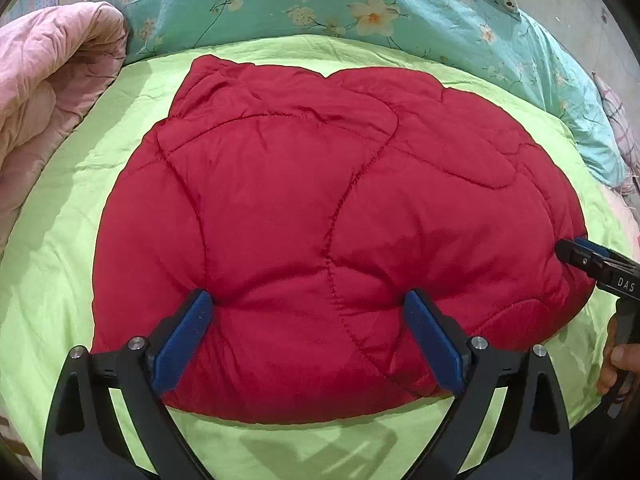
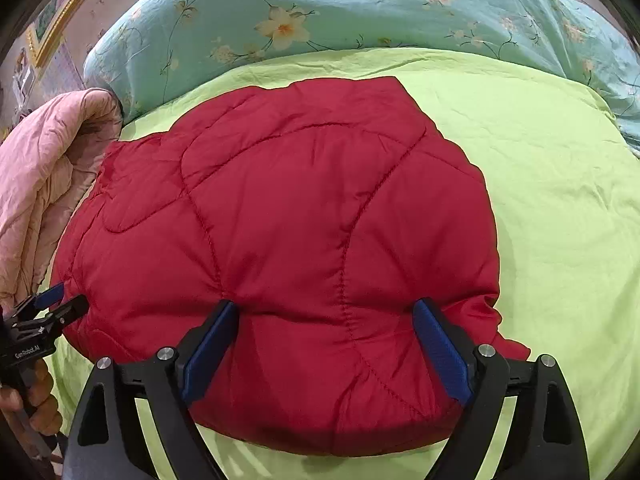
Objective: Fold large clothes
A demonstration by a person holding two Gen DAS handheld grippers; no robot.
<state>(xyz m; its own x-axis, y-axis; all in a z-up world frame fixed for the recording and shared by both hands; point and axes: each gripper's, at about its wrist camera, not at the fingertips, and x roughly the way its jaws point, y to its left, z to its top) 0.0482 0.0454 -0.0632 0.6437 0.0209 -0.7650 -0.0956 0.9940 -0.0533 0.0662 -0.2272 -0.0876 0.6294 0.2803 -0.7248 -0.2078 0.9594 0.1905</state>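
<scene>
The red padded jacket (image 1: pixel 320 220) sits in a compact bundle mid-bed on the green sheet (image 1: pixel 60 260), apparently folded already. Left gripper (image 1: pixel 308 312) and right gripper (image 2: pixel 326 320) both press down on its near edge, jaws spread wide, grasping nothing. Looks near done; only flattening left. Pink quilt (image 1: pixel 48 80) lies beside it.

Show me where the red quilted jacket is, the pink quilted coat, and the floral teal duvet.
red quilted jacket (image 1: pixel 320 208): left wrist view, middle of its top panel.
pink quilted coat (image 1: pixel 48 92): left wrist view, its bunched folds at the left edge.
floral teal duvet (image 2: pixel 360 12): right wrist view, the upper surface behind the green sheet.
</scene>
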